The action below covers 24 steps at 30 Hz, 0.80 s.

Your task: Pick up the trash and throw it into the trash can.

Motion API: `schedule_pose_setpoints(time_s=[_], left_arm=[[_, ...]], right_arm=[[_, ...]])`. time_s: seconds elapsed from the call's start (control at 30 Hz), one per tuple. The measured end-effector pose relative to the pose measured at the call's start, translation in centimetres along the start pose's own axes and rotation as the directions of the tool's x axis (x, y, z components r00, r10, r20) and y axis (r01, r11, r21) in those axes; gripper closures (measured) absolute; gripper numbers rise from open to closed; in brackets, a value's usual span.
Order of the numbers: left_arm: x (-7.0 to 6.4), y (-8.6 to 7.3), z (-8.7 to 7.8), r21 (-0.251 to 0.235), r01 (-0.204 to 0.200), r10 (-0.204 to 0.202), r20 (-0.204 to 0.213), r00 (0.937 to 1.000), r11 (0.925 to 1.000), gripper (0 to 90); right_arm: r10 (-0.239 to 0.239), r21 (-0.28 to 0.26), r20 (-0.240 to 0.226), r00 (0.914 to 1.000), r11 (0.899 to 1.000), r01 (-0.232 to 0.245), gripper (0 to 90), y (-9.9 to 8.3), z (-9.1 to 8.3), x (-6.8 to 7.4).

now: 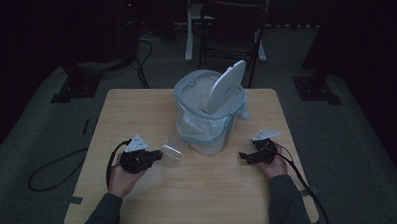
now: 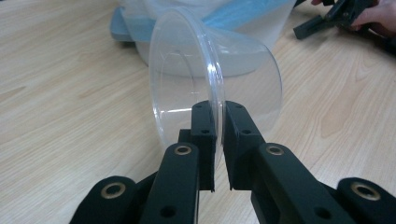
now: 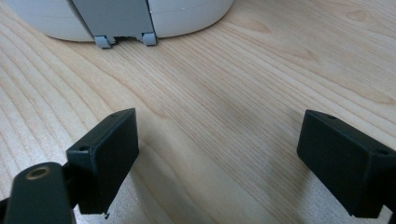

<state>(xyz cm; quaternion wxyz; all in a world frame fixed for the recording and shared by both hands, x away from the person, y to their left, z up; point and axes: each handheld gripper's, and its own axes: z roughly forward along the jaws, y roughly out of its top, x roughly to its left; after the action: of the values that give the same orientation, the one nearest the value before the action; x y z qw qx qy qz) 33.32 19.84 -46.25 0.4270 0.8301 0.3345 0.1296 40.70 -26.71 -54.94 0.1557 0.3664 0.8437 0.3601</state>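
High view, my left gripper (image 1: pixel 155 155) clamped on the rim of the clear plastic cup (image 1: pixel 174 150), just beside the lined bin (image 1: pixel 209 114), my right gripper (image 1: pixel 244 156) spread wide over bare table (image 1: pixel 199 197), cup outline faint in dim light.

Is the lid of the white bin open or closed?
Open: the grey swing lid stands tilted up above the white plastic bin, showing the bag inside.
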Motion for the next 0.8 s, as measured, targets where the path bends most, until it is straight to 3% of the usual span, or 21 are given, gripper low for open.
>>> schedule_pose_setpoints(time_s=[0.43, 0.8], left_arm=[[2.1, 0.4, -1.7, -0.048, 0.048, -0.05, -0.054, 0.9972, 0.9977, 84.0], [3.4, 1.4, -2.6, -0.068, 0.049, -0.055, -0.092, 0.9942, 0.9965, 84.1]], right_arm=[[0.0, 0.0, 0.0, 1.0, 1.0, 0.0, 11.9, 0.0, 0.0, 0.0], [0.0, 0.0, 0.0, 1.0, 1.0, 0.0, 11.9, 0.0, 0.0, 0.0]])
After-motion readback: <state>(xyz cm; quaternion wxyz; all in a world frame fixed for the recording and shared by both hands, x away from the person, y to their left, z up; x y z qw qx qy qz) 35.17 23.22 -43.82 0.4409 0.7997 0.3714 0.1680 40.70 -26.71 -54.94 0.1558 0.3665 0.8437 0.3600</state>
